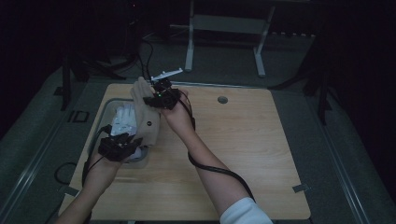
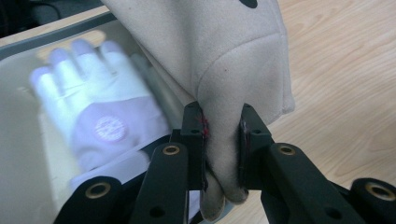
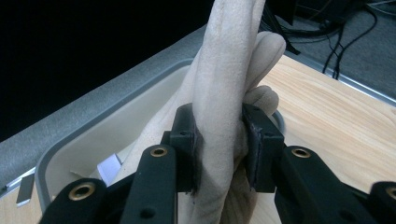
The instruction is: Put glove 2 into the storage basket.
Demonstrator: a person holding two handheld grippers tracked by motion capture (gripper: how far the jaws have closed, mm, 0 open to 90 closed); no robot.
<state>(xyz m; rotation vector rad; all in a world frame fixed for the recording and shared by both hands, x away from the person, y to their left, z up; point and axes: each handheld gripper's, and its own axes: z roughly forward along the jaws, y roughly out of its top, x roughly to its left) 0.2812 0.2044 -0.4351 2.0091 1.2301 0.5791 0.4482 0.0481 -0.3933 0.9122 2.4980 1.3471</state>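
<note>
above the tray (image 1: 106, 108) at the table's (image 1: 243, 154) left, a beige glove (image 1: 145, 119) hangs stretched: left gripper (image 1: 122, 145) pinches its near end, right gripper (image 1: 161, 94) its far end, over a white glove (image 1: 122, 117).

The right half of the bench (image 1: 243, 154) is left bare, so wide room for passage is offered there; only a small round grommet (image 1: 222, 99) is set into the far edge. The left side is taken up by a shallow grey tray (image 1: 108, 104), in which a white glove (image 1: 123, 119) is laid. Above the tray, the way is blocked by a beige glove (image 1: 144, 119) stretched between the left tool (image 1: 122, 148) and the right tool (image 1: 159, 95), both clamped on it.
</note>
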